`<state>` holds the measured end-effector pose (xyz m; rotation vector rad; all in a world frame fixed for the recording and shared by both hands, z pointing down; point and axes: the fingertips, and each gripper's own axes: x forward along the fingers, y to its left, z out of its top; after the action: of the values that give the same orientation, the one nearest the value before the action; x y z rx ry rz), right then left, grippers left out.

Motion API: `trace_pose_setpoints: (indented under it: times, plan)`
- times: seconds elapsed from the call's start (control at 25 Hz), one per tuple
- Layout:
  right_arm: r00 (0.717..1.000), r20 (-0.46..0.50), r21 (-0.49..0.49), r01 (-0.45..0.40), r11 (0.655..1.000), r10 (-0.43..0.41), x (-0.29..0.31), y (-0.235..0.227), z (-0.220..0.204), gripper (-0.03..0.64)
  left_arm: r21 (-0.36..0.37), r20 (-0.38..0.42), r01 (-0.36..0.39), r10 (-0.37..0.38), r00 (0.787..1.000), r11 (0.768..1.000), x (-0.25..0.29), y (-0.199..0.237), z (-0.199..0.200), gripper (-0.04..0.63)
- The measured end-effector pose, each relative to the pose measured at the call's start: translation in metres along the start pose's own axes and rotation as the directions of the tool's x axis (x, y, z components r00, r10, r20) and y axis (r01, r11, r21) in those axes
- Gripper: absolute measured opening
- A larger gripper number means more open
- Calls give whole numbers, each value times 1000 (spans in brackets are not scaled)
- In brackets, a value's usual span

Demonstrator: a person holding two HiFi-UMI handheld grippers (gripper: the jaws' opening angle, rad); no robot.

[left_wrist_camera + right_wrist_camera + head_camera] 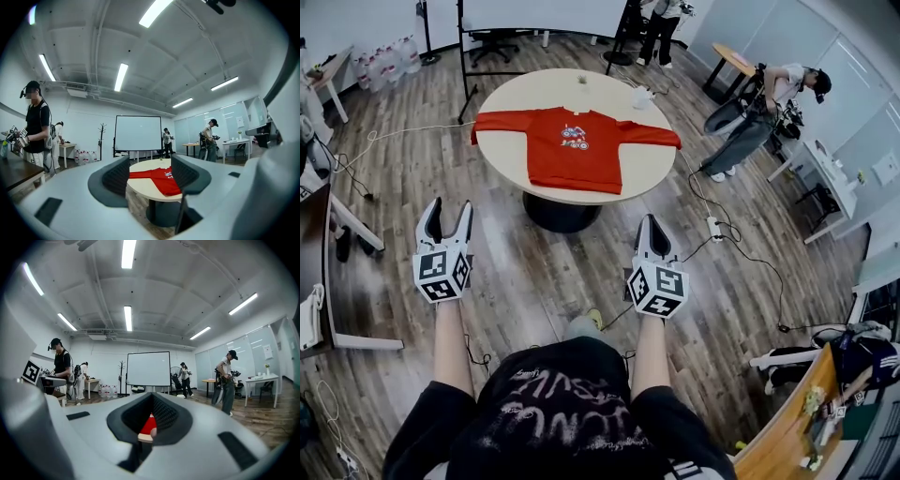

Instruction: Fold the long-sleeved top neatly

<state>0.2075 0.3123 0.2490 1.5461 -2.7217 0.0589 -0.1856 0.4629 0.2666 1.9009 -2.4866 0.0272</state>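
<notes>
The round table (516, 103) has a pale top on a dark pedestal and stands on the wooden floor (534, 281). The long-sleeved top (575, 150) is red and lies spread flat on the surface, front up, with a small print on the chest. Its body runs from the middle of the surface to just short of the near edge. The two sleeves stretch outward, and their cuffs reach the left and right edges. A small white object (642, 97) sits near the far right edge, clear of the garment.

Both grippers are held level over the floor, short of the table's near edge and well apart from the garment. The left gripper (450, 214) has its jaws set wide. The ribbed pads (117, 178) hold nothing, and only the distant table shows between them. The right gripper (652, 223) has its jaws together, with nothing clamped. Only a narrow slit remains between them, and a sliver of red shows through it.
</notes>
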Motion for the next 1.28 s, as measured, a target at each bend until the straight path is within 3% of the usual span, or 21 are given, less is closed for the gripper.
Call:
trace_pose_setpoints:
  times: [0.6,1.28]
  plan:
    - [999,-30,53,-15,998,16,95,-2,-31,5,15,-56,-12,13,998,1000,80,24,-28,275]
    - [990,-97,77,-96,992,103,335,-57,-48,5,22,-141,-90,92,986,996,288,32,-49,273]
